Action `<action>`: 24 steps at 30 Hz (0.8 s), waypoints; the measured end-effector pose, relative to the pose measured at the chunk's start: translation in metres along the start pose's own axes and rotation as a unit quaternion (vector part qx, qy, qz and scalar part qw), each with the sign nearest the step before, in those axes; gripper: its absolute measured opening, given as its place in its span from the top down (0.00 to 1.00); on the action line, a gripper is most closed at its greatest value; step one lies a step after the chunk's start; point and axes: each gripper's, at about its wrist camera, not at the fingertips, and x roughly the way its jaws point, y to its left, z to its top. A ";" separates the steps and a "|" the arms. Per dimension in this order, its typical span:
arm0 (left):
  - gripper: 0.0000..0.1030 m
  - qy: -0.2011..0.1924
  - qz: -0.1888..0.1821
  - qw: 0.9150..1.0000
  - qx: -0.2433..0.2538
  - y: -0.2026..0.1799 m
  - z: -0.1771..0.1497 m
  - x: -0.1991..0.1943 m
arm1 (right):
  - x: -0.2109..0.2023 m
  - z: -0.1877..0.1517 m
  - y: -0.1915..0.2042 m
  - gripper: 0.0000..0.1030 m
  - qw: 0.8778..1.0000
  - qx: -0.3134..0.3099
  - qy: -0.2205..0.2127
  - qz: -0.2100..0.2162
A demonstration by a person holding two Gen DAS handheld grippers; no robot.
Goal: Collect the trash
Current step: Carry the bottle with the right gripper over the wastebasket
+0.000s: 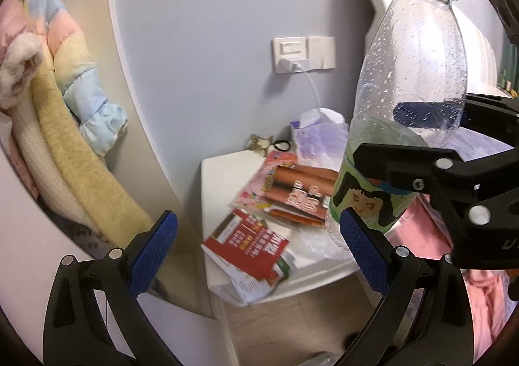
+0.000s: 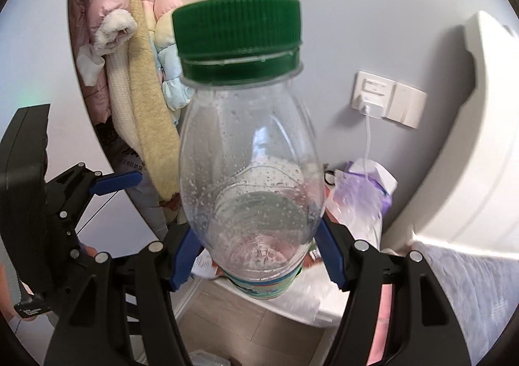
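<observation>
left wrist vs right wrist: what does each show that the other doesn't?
Left wrist only: red snack wrappers strewn on the white nightstand, and the left gripper open and empty.
Right wrist only: the inside bottom of the bottle, seen from close above between the fingers.
Both: the right gripper clamped on the green-capped bottle, the wall socket, the purple bag, hanging clothes.
</observation>
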 end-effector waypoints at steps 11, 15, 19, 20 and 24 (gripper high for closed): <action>0.05 0.014 -0.038 0.999 -0.001 -0.035 -0.030 -0.049 | -0.062 -0.043 0.009 0.40 0.998 0.040 0.026 -0.034; 0.05 0.027 -0.041 0.999 -0.007 -0.044 -0.044 -0.053 | -0.068 -0.060 0.010 0.40 0.997 0.045 0.044 -0.034; 0.05 0.046 -0.040 0.998 -0.007 -0.052 -0.068 -0.051 | -0.067 -0.082 0.010 0.40 0.996 0.052 0.062 -0.024; 0.05 0.052 -0.037 0.998 -0.006 -0.054 -0.077 -0.049 | -0.065 -0.090 0.011 0.40 0.996 0.054 0.067 -0.020; 0.05 0.082 -0.031 0.996 -0.007 -0.062 -0.114 -0.041 | -0.056 -0.126 0.013 0.40 0.995 0.052 0.086 -0.008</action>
